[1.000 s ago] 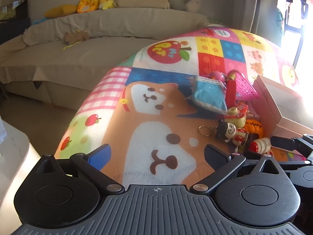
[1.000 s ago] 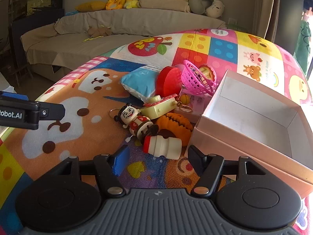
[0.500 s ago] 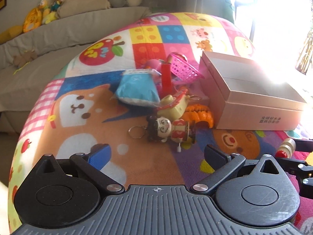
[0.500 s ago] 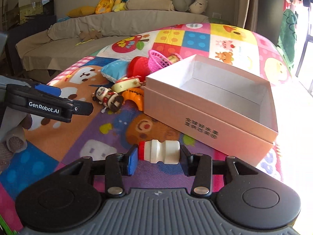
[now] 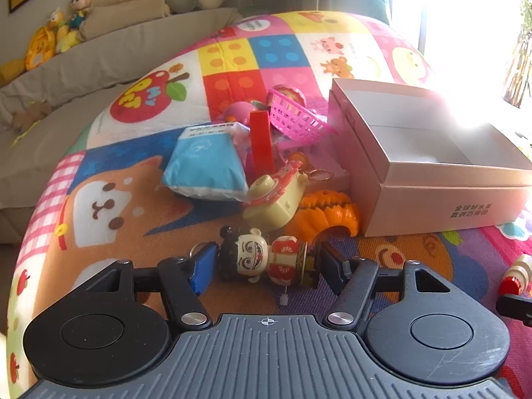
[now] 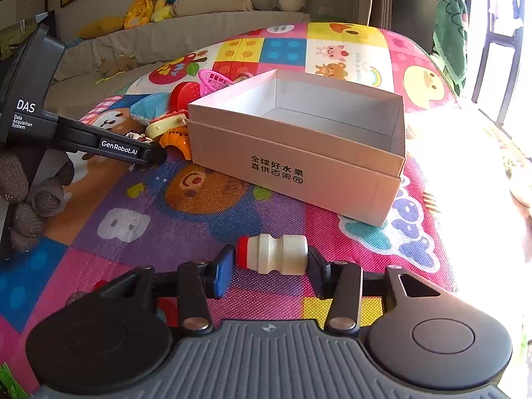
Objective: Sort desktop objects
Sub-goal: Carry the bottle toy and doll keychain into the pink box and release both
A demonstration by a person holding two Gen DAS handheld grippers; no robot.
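Your left gripper (image 5: 266, 266) is closing end to end around the doll (image 5: 266, 261) lying on the mat (image 5: 133, 232); its round head risks squirting out; your right gripper (image 6: 271, 266) is easing open on the little bottle (image 6: 272, 254), which risks dropping short of the box (image 6: 299, 163); both are pointing steeply downward.

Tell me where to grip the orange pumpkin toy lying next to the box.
Grip the orange pumpkin toy across its ribbed dome, coming from above. It rests arch-down, wedged between the box and the cream toy camera, so side approaches look blocked.
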